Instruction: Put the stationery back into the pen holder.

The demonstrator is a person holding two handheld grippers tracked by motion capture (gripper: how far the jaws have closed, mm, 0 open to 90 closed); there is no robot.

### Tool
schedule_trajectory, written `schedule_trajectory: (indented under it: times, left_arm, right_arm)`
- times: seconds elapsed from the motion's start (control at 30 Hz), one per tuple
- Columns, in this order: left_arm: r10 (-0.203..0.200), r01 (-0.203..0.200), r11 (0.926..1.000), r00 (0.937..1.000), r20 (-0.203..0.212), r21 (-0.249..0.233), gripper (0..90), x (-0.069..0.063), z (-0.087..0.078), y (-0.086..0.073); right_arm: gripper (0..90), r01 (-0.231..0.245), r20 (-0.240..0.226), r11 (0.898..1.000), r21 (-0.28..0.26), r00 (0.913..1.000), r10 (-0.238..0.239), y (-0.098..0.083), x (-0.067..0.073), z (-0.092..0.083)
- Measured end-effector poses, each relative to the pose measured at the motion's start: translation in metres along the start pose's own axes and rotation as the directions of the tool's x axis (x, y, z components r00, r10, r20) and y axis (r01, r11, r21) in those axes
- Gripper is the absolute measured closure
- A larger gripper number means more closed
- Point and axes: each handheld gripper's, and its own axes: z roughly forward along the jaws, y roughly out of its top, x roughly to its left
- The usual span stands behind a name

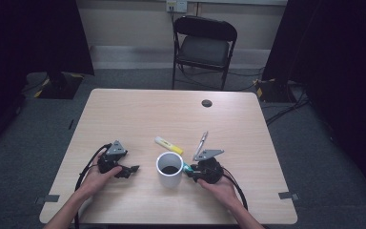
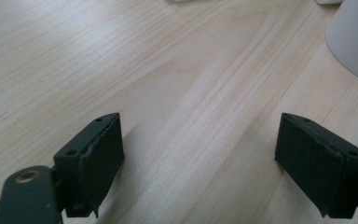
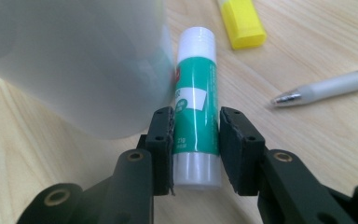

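A green glue stick (image 3: 196,107) beside a white mug (image 3: 74,60) is pinched by the right gripper (image 3: 196,149); it should be lifted straight, clear of the mug. The left gripper (image 2: 200,163) is spread, empty.

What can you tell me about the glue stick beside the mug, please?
The glue stick is a small tube with a green label, a white cap and a clear-looking base, seemingly plastic. It lies on the wooden table right against the white mug. The right hand-held gripper has its jaws on either side of the body, pads pressing the label, with the cap pointing away from the gripper.
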Motion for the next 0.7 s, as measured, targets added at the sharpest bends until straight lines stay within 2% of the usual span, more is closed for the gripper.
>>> schedule_trajectory:
  times: [0.13, 0.4, 0.47, 0.5, 0.7]
  left_arm:
    - [0.0, 0.0, 1.0, 1.0, 0.0, 0.0, 14.9, 0.0, 0.0, 0.0]
    - [0.0, 0.0, 1.0, 1.0, -0.004, 0.004, 14.9, 0.0, -0.001, 0.0]
    - [0.005, -0.005, 1.0, 1.0, -0.008, 0.008, 14.9, 0.0, -0.001, 0.0]
    - [-0.009, 0.009, 1.0, 0.9999, -0.005, 0.0, 14.9, -0.001, 0.0, -0.001]
    - [-0.009, 0.009, 1.0, 0.9999, -0.007, 0.0, 14.9, -0.001, 0.0, -0.001]
  right_arm:
    - [66.1, -0.025, 0.003, 1.0, 0.012, 0.9997, 0.025, -0.004, -0.004, -0.006]
    - [66.1, -0.032, 0.02, 0.999, 0.035, 0.9993, 0.031, -0.014, -0.008, -0.021]
    - [66.1, -0.031, 0.036, 0.999, 0.038, 0.9989, 0.029, -0.024, -0.009, -0.031]
    - [66.1, -0.034, 0.045, 0.999, 0.039, 0.9985, 0.032, -0.026, -0.011, -0.034]
    - [65.9, -0.056, 0.047, 0.998, 0.043, 0.9974, 0.054, -0.039, -0.013, -0.047]
